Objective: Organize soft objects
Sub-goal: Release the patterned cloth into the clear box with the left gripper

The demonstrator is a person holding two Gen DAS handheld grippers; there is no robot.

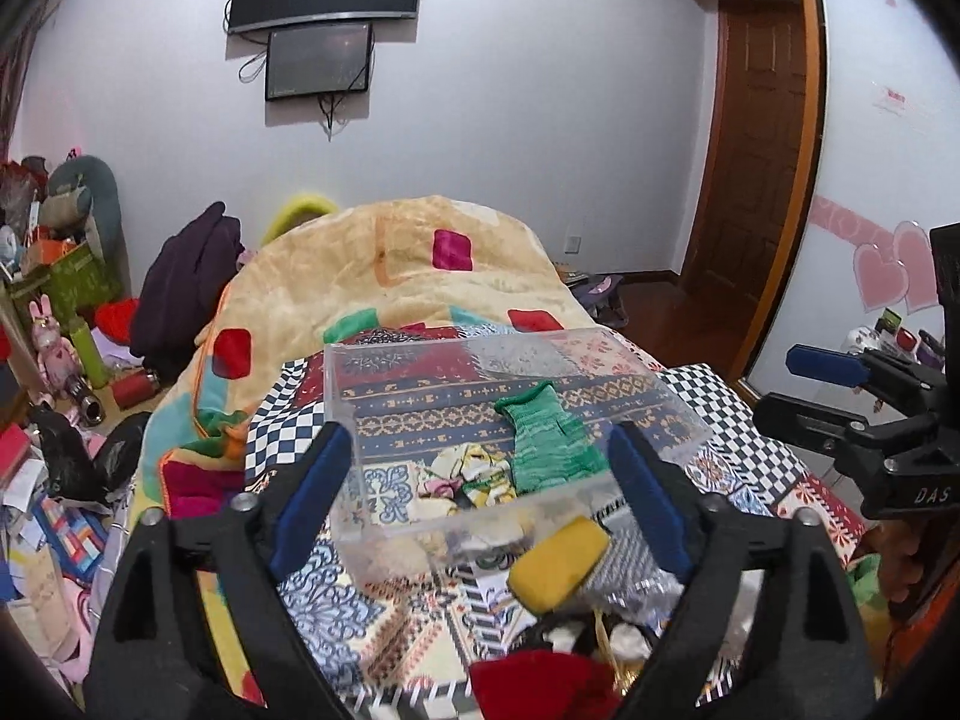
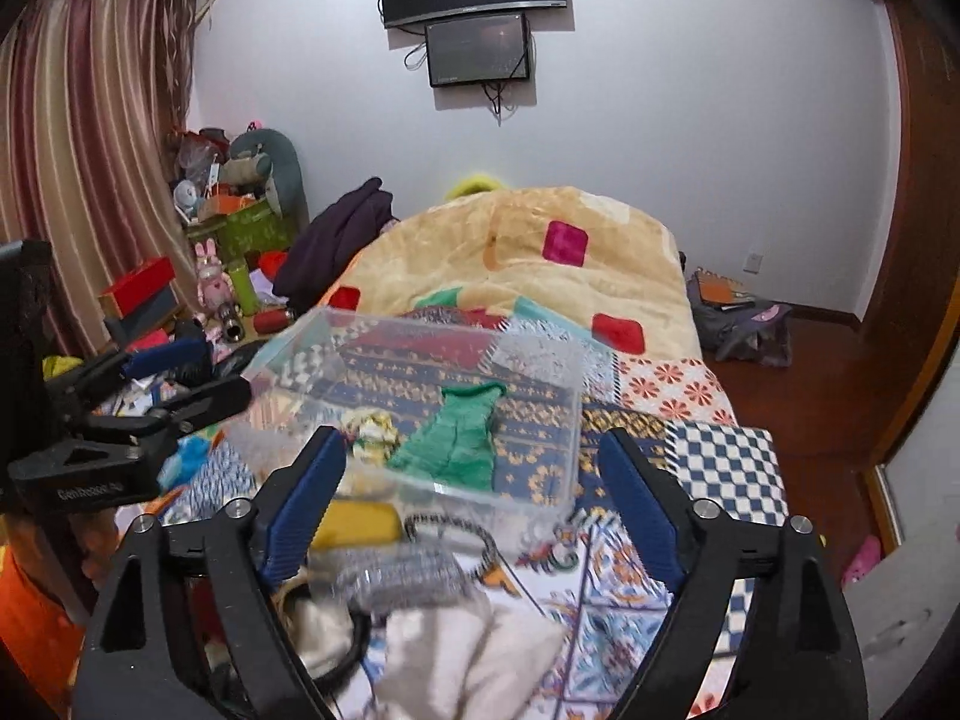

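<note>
A clear plastic box (image 1: pixel 360 384) (image 2: pixel 558 438) stands on the patterned bedspread. A green knit piece (image 1: pixel 543 441) (image 2: pixel 459 438) and a small yellow-white patterned cloth (image 1: pixel 468 474) (image 2: pixel 372 429) lie inside it. In front of the box lie a yellow sponge-like block (image 1: pixel 558 561) (image 2: pixel 357 525), a grey knit item (image 2: pixel 402 576), a cream cloth (image 2: pixel 468 654) and a red cloth (image 1: pixel 540 684). My left gripper (image 1: pixel 480 504) is open and empty, above the box's near wall. My right gripper (image 2: pixel 474 510) is open and empty, over the pile of soft things.
A beige blanket (image 1: pixel 420 264) with coloured squares is heaped at the far end of the bed. A dark purple garment (image 1: pixel 186 282) hangs at the bed's left. The floor on the left is cluttered with toys and boxes (image 2: pixel 240 228). A bag (image 2: pixel 744 324) lies on the wooden floor.
</note>
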